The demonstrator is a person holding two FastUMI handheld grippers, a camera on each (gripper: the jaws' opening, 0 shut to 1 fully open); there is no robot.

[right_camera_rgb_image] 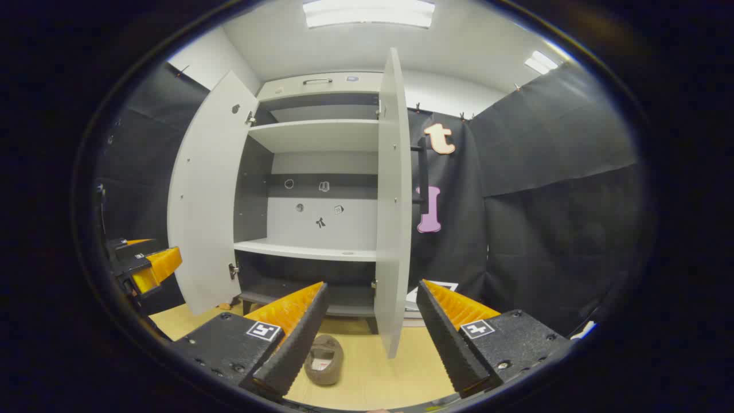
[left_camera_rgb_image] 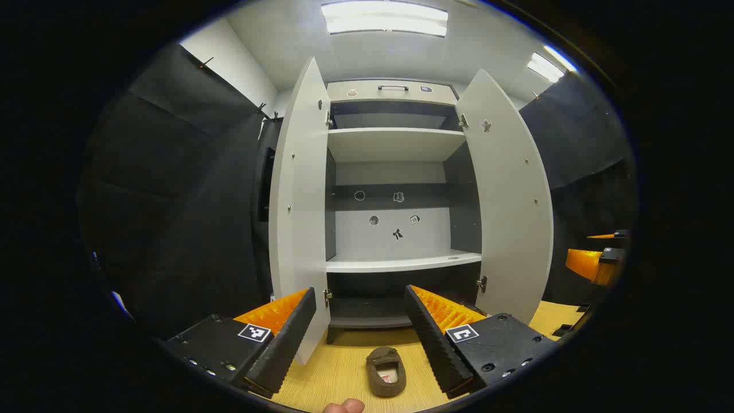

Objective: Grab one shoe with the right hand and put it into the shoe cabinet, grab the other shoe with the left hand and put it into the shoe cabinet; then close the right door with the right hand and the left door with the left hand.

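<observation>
While both doors (left_camera_rgb_image: pixel 298 201) stand open, one shoe (left_camera_rgb_image: pixel 385 370) lies outside.

Toe of the shoe (right_camera_rgb_image: pixel 324 360) behind the right gripper's (right_camera_rgb_image: pixel 367 338) finger; cabinet stickers (left_camera_rgb_image: pixel 397 197) too small to tell.

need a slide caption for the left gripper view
Open left gripper faces the shoe cabinet, doors wide, a brown shoe on the floor below.
</observation>
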